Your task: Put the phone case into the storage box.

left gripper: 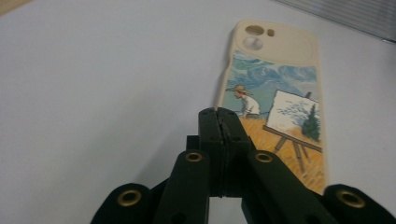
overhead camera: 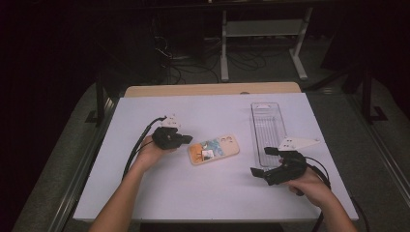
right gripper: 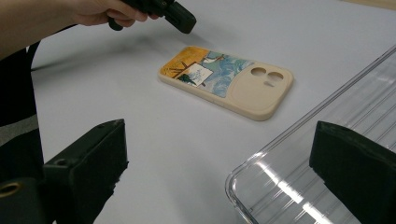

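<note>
Right claw (overhead camera: 259, 161): lower right of the high view, jaws spread wide and released, nothing between them; in the right gripper view its two black jaws stand at the lower corners of the frame.
Left claw (overhead camera: 187, 140): left of centre in the high view, clenched on nothing; in the left gripper view the pads meet tight, tips at the near left edge of the case, touch cannot be told.
Phone case (overhead camera: 214, 149): cream rectangular phone case with a printed painting of a hatted painter at an easel, lying flat at the centre of the white surface (overhead camera: 159, 188), between the two claws.
Writing: no brand or lettering can be read on the case.
Clear tray (overhead camera: 269, 126): long transparent ribbed plastic tray, right of the case, just beyond the right claw.
Far: white metal frame (overhead camera: 263, 29) and dark cables (overhead camera: 193, 63) on the floor, top of the frame.
</note>
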### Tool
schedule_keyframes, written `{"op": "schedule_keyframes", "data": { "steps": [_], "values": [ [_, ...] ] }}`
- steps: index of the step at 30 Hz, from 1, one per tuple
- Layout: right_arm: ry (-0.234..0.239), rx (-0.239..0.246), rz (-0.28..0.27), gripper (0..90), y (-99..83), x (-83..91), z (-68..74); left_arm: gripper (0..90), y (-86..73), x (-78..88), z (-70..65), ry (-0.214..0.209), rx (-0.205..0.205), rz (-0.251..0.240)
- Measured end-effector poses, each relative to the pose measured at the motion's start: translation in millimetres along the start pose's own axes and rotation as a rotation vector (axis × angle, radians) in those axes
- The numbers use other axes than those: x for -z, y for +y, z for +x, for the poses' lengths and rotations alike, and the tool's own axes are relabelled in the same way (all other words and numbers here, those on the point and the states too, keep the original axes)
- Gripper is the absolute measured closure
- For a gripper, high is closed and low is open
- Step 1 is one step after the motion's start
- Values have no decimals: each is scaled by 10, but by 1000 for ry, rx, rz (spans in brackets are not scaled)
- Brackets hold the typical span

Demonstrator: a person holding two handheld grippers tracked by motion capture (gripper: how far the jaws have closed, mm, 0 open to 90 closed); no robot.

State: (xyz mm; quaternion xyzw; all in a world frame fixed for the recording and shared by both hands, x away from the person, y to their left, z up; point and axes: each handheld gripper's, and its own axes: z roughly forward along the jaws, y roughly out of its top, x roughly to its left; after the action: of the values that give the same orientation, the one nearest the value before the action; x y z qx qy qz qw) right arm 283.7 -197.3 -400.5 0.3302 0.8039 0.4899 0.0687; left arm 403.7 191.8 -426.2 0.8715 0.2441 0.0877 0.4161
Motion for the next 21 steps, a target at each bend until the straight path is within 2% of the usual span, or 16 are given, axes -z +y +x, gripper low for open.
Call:
{"op": "schedule_keyframes", "data": {
  "steps": [4,5,7,9,10,13,19,21],
  "values": [
    [0,2,0,37,-1,0,-1,896,-24,-69,42,1,3,7],
    [-1,3,0,38,-2,0,0,896,-46,-114,46,5,19,4],
    [-1,3,1,38,-1,0,0,896,-73,-148,63,15,23,16],
    [-1,2,0,39,-1,0,-1,896,-79,-151,81,21,7,27],
    [0,3,0,39,-2,0,-1,896,-92,-170,83,19,37,16],
    [0,3,0,39,-2,0,-1,895,-107,-189,102,14,50,7],
    [-2,7,2,41,-2,0,-1,895,-119,-202,105,3,57,9],
    [-2,8,3,41,-2,1,0,896,-121,-209,97,-4,45,18]
  ]
}}
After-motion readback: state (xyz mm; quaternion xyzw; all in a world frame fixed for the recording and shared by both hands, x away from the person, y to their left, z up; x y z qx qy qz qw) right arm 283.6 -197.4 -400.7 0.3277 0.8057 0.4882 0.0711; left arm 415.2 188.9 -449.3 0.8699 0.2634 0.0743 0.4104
